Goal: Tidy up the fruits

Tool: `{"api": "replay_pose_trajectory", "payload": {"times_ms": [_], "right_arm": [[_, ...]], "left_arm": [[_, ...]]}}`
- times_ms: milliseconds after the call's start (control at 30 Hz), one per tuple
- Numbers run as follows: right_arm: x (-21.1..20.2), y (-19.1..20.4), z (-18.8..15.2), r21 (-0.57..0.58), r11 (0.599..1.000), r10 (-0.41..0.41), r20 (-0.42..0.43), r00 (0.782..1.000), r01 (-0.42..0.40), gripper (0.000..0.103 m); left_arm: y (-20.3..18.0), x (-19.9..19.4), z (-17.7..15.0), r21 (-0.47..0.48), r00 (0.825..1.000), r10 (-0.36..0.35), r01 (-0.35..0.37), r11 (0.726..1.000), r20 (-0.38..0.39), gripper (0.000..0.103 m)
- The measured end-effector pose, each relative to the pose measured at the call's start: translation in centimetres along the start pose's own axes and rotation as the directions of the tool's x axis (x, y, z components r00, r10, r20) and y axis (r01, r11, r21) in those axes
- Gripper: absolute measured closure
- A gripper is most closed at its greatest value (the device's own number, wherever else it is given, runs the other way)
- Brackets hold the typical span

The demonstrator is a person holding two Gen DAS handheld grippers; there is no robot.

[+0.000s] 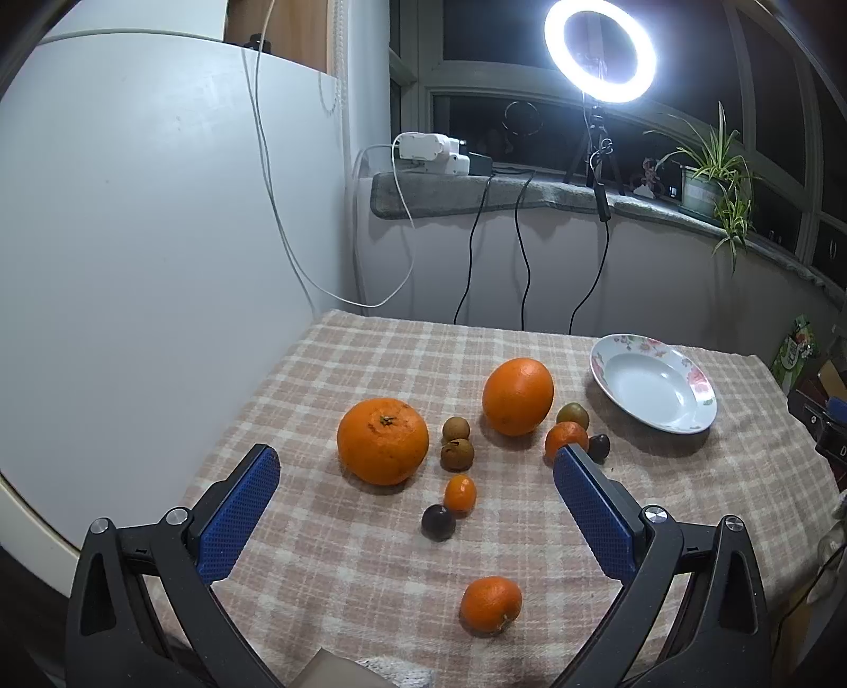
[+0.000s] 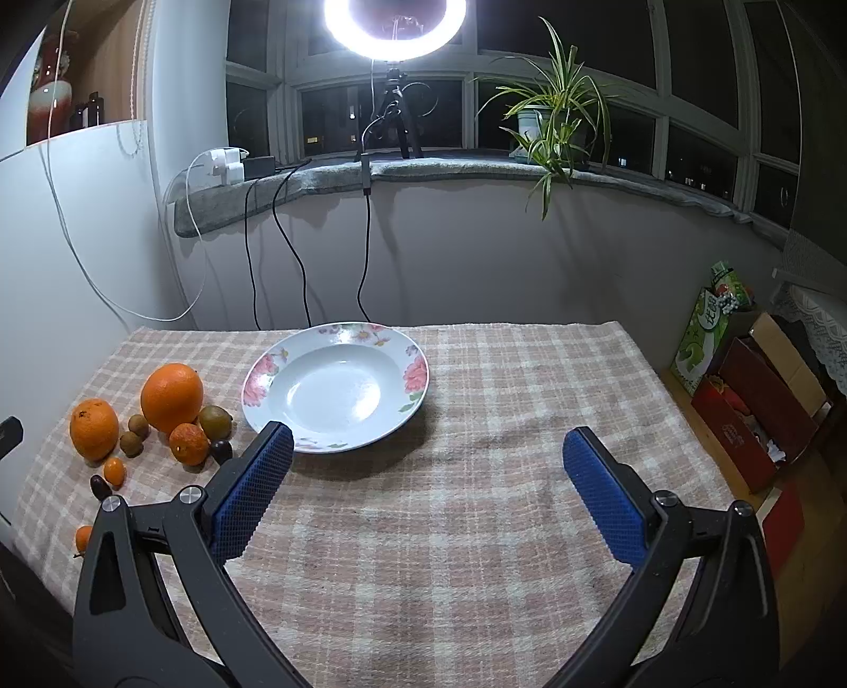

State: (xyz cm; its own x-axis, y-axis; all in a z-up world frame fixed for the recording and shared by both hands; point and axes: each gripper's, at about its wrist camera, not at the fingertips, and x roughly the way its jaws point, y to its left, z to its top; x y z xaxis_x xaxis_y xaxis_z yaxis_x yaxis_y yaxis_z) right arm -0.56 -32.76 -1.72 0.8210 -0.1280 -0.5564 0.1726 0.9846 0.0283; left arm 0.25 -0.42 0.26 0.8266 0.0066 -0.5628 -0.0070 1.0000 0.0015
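Fruit lies loose on the checked tablecloth (image 1: 328, 555). In the left wrist view I see a big flat orange (image 1: 382, 440), a rounder orange (image 1: 517, 396), two brown longans (image 1: 456, 442), a kumquat (image 1: 459, 493), a dark plum (image 1: 438, 522), a small mandarin (image 1: 490, 604), another mandarin (image 1: 565, 437) and a greenish fruit (image 1: 572, 415). A white floral plate (image 1: 652, 382) sits empty at the right. My left gripper (image 1: 415, 460) hovers open above the fruit, holding nothing. My right gripper (image 2: 426, 444) stands open just in front of the plate (image 2: 336, 386), with the fruit cluster (image 2: 172, 397) to its left.
A white panel (image 1: 159, 238) walls the left side. Cables (image 2: 280, 227) hang from the windowsill behind the table, where a ring light (image 1: 600, 50) and a potted plant (image 2: 550, 121) stand. Boxes and a green bag (image 2: 709, 328) sit beside the table's right edge.
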Motion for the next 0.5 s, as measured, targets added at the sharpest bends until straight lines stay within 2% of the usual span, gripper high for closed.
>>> {"api": "replay_pose_trajectory", "payload": {"times_ms": [500], "right_arm": [[-0.21, 0.12, 0.07, -0.003, 1.0, 0.006, 0.001, 1.0, -0.006, 0.0]], "left_arm": [[-0.25, -0.1, 0.01, 0.0, 1.0, -0.001, 0.001, 1.0, 0.003, 0.0]]}}
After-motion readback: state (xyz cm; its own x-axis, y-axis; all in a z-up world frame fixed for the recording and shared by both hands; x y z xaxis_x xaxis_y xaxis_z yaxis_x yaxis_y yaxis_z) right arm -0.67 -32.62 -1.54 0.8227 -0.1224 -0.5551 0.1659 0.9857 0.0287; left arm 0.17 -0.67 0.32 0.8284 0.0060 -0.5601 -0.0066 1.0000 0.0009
